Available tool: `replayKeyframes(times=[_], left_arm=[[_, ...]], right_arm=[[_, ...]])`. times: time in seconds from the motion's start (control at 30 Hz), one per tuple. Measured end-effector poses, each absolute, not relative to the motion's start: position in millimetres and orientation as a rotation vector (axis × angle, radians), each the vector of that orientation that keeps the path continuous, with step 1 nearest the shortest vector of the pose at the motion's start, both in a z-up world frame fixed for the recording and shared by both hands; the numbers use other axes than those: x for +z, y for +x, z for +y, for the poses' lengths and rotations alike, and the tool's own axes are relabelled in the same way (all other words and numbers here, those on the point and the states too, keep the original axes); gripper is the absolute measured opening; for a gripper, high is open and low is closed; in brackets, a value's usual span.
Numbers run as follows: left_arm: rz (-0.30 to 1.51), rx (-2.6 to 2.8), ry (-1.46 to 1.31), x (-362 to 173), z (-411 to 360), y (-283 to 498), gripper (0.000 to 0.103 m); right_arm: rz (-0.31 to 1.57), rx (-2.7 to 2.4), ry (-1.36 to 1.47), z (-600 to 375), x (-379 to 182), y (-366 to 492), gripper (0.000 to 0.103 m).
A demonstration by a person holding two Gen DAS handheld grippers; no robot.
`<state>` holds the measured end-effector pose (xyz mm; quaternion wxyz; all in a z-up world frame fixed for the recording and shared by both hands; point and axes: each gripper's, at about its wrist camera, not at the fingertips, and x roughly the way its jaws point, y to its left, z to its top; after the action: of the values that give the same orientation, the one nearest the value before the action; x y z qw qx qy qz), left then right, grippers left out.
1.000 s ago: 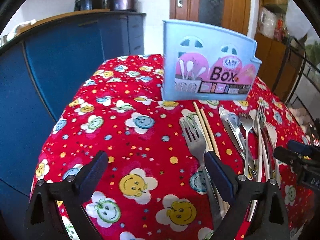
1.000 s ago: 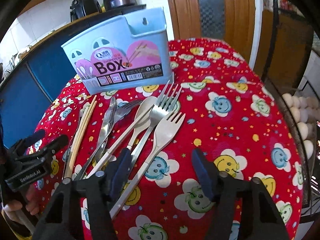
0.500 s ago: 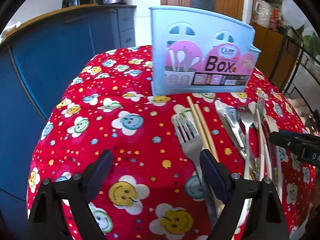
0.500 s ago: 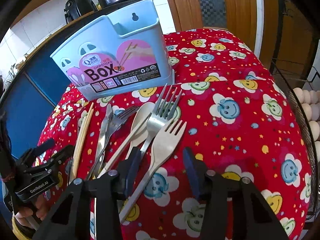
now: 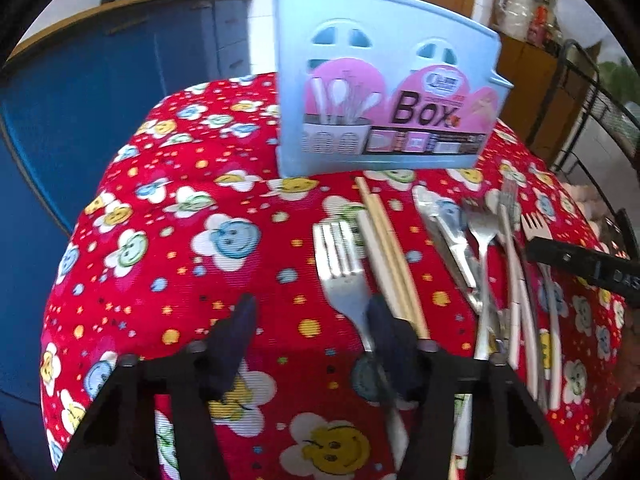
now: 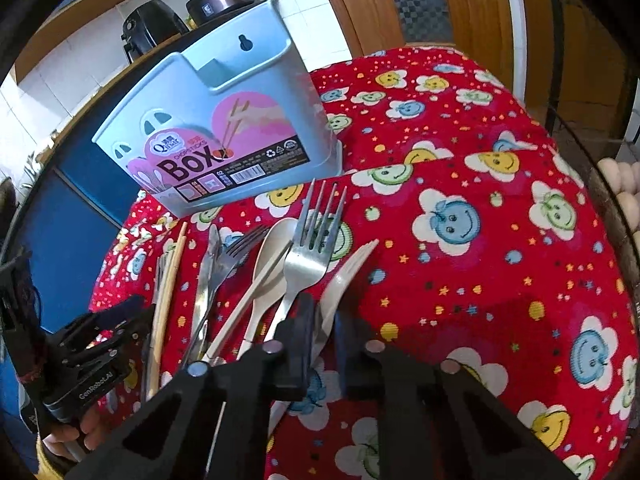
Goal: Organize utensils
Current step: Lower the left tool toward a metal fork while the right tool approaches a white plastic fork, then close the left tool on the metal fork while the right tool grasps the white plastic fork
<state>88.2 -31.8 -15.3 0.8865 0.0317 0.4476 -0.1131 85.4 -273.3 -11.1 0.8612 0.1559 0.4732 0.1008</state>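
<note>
My right tongs (image 6: pixel 322 344) are closing on the handle of the cream plastic fork (image 6: pixel 344 280), the rightmost piece in the row, and the pads look pressed to it or very nearly. That fork lies with its long axis running away from me, tines toward the pale blue chopsticks box (image 6: pixel 224 136) standing at the far end of the desk (image 6: pixel 500 184). So, as I judge it, the move ahead is a lift and a carry straight along the handle's line to the box.

My left tongs (image 5: pixel 310 328) are closing too, half spread. Their right pad sits on the handle of the steel fork (image 5: pixel 340 264), just left of the wooden chopsticks (image 5: pixel 386 256), while the left pad is over bare cloth. The pinch isn't made yet.
</note>
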Motion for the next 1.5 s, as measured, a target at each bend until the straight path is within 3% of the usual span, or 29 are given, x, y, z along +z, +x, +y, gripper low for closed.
replayKeyframes(times=[0.13,0.5,0.53,1.07,1.5], left_arm=[[0.952,-0.271,0.052,-12.7,-35.9,89.6,0.020],[0.947,-0.303,-0.081,-8.2,-18.8,86.5,0.017],[0.934,-0.310,-0.091,-6.4,-16.9,84.6,0.001],[0.824,-0.331,-0.130,14.0,2.2,66.6,0.000],[0.930,-0.351,-0.207,-6.3,7.2,76.2,0.002]], right_arm=[[0.984,0.232,0.360,-276.6,-10.7,84.1,0.008],[0.864,0.274,0.345,-273.2,17.5,65.3,0.006],[0.855,0.277,0.344,-273.1,19.4,64.1,0.006],[0.784,0.272,0.311,-265.5,38.3,48.5,0.006],[0.843,0.259,0.352,-273.7,17.6,51.5,0.006]])
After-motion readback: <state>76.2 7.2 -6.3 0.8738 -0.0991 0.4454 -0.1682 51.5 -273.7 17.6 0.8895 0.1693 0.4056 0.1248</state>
